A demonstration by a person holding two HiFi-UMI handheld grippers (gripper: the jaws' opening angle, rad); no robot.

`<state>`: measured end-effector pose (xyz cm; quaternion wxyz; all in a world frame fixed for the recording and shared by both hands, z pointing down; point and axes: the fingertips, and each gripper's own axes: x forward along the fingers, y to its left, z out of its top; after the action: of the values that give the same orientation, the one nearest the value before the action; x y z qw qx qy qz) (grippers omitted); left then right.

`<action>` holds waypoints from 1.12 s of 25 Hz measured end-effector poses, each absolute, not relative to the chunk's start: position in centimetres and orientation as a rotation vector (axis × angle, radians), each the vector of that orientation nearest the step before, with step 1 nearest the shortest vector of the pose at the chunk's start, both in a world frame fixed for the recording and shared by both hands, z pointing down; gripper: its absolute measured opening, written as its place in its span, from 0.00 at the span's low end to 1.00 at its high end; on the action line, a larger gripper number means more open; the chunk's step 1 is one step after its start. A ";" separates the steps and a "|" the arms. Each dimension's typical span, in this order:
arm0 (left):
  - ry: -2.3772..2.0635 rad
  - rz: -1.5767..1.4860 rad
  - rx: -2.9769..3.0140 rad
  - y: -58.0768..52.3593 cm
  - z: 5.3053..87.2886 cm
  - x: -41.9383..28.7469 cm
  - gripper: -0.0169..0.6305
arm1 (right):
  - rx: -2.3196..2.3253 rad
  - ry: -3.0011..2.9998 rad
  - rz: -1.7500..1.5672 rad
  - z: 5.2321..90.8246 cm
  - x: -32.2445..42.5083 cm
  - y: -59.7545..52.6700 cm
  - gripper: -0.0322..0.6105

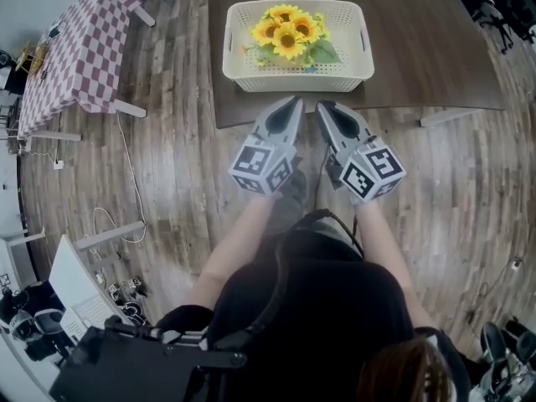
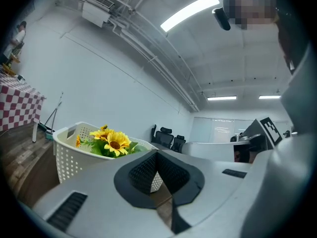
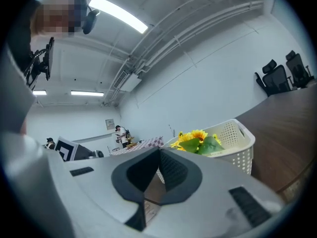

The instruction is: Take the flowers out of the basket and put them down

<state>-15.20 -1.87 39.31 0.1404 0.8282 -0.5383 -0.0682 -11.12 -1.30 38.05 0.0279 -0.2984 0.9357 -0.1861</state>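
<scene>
A bunch of yellow sunflowers with green leaves lies in a cream perforated basket on the dark wooden table. Both grippers hang side by side in front of the table's near edge, below the basket and apart from it. My left gripper is shut and holds nothing. My right gripper is shut and empty too. In the left gripper view the flowers rise over the basket beyond the closed jaws. The right gripper view shows the flowers in the basket to the right of the jaws.
A table with a red-checked cloth stands at the far left. White cables trail over the plank floor, and gear is piled at the lower left. Office chairs stand at the far right.
</scene>
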 end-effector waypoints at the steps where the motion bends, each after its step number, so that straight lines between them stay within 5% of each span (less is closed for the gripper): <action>1: -1.557 -0.192 2.396 -2.3 39.1 -15.3 0.03 | -0.921 2.890 -0.578 38.0 -11.3 -1.9 0.06; 28: -1.627 -0.133 2.369 -14.2 36.1 -22.0 0.03 | -0.878 3.004 -0.535 36.1 -16.2 -14.9 0.12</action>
<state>-22.05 -14.21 36.13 0.1319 0.8163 -0.5606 -0.0457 -16.15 -14.90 36.08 -0.0170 -0.2765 0.9460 -0.1685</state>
